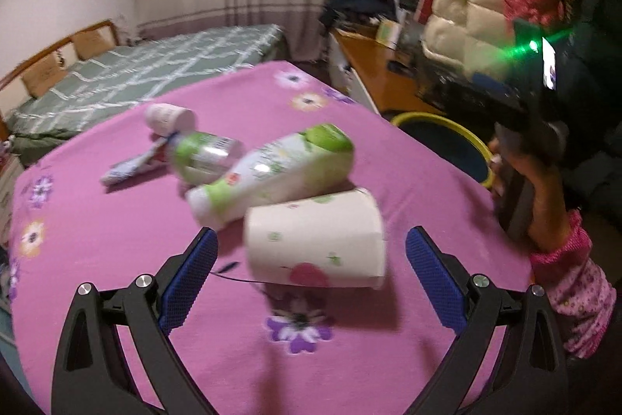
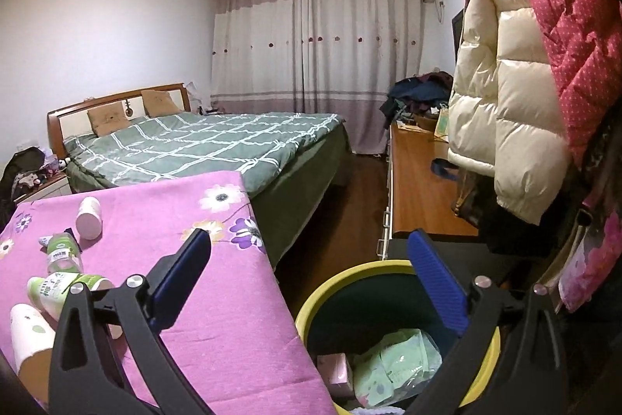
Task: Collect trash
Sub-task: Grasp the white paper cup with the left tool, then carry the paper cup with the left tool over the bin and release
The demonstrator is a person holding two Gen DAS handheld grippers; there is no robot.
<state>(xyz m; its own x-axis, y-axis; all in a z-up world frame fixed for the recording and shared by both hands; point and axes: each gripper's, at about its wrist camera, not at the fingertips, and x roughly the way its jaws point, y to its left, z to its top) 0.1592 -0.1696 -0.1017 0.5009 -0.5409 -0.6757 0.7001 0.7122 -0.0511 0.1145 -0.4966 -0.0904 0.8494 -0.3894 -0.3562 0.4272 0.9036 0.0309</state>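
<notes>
A white paper cup [image 1: 315, 240] with a floral print lies on its side on the pink flowered tablecloth [image 1: 116, 251]. It sits between the fingers of my left gripper [image 1: 311, 232], which is open, with a gap at each blue pad. Behind the cup lie a white-and-green bottle [image 1: 272, 170], a clear bottle with a green label [image 1: 206, 152], a small white jar [image 1: 171, 117] and a tube [image 1: 132, 168]. My right gripper [image 2: 309, 240] is open and empty above the yellow-rimmed bin [image 2: 322, 292]. The bin holds a green wrapper [image 2: 392, 364] and a pink box [image 2: 336, 368].
The bin [image 1: 439, 127] stands beside the table's right edge. Puffy jackets [image 2: 505, 65] hang close on the right above a wooden desk [image 2: 420, 189]. A green-quilted bed [image 2: 202, 146] lies beyond the table. A hand in a pink sleeve [image 1: 563, 259] holds the right gripper.
</notes>
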